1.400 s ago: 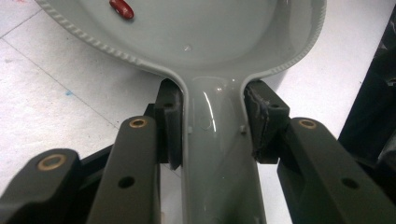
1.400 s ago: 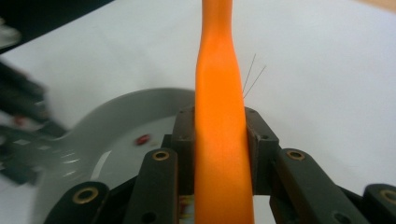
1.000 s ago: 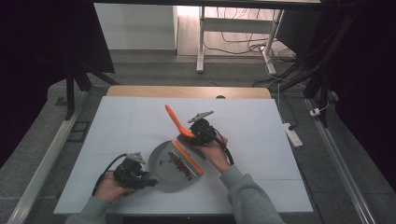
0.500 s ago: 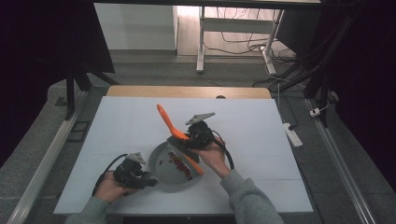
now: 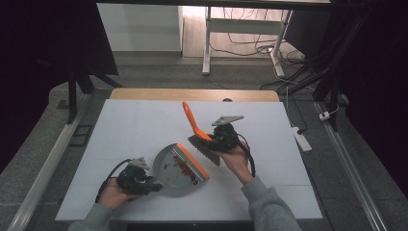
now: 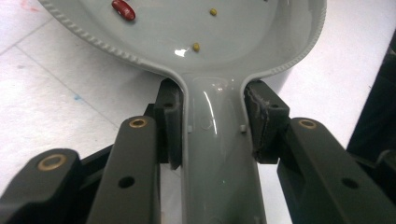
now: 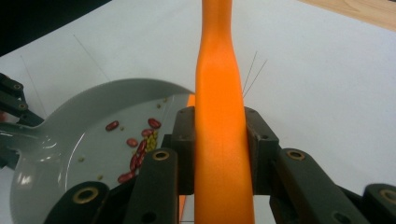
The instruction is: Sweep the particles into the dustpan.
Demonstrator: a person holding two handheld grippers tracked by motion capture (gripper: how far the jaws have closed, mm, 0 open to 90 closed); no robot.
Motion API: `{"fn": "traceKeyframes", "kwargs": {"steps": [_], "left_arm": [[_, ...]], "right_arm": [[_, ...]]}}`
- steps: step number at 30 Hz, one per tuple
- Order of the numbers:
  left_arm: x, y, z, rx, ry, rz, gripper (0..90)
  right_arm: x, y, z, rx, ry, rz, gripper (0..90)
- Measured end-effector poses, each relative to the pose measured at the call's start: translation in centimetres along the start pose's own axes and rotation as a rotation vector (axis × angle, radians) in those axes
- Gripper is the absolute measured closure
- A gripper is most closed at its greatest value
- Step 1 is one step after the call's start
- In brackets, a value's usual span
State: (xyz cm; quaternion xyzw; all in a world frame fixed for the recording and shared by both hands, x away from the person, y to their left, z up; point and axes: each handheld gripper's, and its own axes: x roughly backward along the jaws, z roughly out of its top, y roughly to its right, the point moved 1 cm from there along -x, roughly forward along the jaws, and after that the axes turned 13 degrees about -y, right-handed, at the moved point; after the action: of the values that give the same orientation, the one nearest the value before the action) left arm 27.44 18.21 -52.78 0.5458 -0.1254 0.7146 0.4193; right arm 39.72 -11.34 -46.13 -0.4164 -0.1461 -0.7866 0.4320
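Sweeping beans (image 5: pixel 184 168) into the dustpan (image 5: pixel 179 168) near the surface's (image 5: pixel 134 125) front edge goes best if the pan lip stays flat down. The left hand-held gripper (image 6: pixel 212 123) pinches the dustpan handle; the right hand-held gripper (image 7: pixel 219 140) pinches the orange brush (image 5: pixel 198 134), held just beyond the pan's orange lip. Nothing else lies on the surface; only a trailing cable (image 5: pixel 248 154) hangs near the brush.
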Motion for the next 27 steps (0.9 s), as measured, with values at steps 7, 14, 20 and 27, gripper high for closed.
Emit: {"fn": "traceKeyframes", "kwargs": {"steps": [7,14,20,27], "left_arm": [[0.4,-0.1,-0.3,0.018,0.046,-0.006,60.9],[0.8,-0.2,-0.8,0.043,0.071,-0.002,60.9],[1.1,-0.3,-1.0,0.085,0.102,0.011,60.9],[1.7,-0.5,-1.6,0.143,0.151,0.031,60.9]], "right_arm": [[1.0,0.5,-1.5,0.001,0.016,-0.004,70.5],[2.5,0.7,-2.2,0.019,0.029,-0.019,70.5],[3.6,0.8,-2.8,0.033,0.038,-0.028,70.5],[4.7,1.0,-4.1,0.052,0.032,-0.043,70.5]]}}
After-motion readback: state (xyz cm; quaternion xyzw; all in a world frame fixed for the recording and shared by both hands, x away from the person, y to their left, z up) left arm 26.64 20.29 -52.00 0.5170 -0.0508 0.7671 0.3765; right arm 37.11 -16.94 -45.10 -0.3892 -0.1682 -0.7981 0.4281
